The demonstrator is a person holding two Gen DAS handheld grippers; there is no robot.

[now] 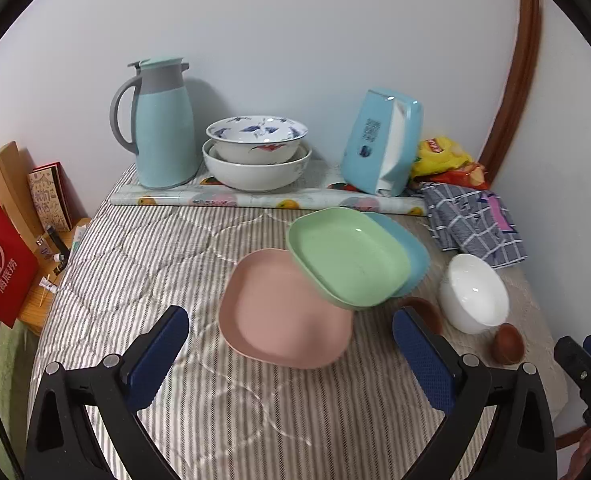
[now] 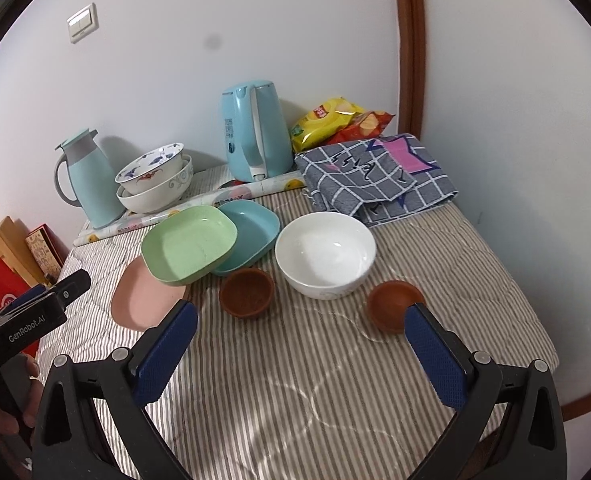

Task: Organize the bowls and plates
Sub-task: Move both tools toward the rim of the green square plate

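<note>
Hanging wide open over the striped quilted cloth (image 1: 143,256), the left gripper (image 1: 291,344) is holding nothing. Its two blue bumpy pads (image 1: 157,354) are sitting far apart, with the pink square plastic plate (image 1: 279,312) lying flat between and just past them. The green square plastic plate (image 1: 345,256) is leaning tilted, one edge resting on the pink plate and the rest lying on the blue square plastic plate (image 1: 409,248) behind it.

The right gripper (image 2: 301,326) is also hanging wide open and empty above the cloth. Its left pad is sitting just in front of the pink plate, and its right pad is covering part of a small brown clay bowl (image 2: 391,304). A second small brown clay bowl (image 2: 247,292) is sitting between the stacked plates and the round white shiny bowl (image 2: 325,252). The white bowl is standing upright, near both brown bowls but not touching them.

A person's fingers (image 2: 29,372) are wrapping around the black handle of the left gripper at the left edge of the right view.

Farther back, a painted bowl is sitting inside a bigger white bowl (image 1: 255,172), beside a tall pale blue jug with a grey handle (image 1: 163,128). A pale blue kettle (image 2: 255,132) is standing next to yellow and red snack bags (image 2: 335,120). A folded grey checked cloth (image 2: 375,176) is lying by the wall, and a rolled fruit-print sheet (image 1: 263,200) is stretching across in front of the jug and bowls.
</note>
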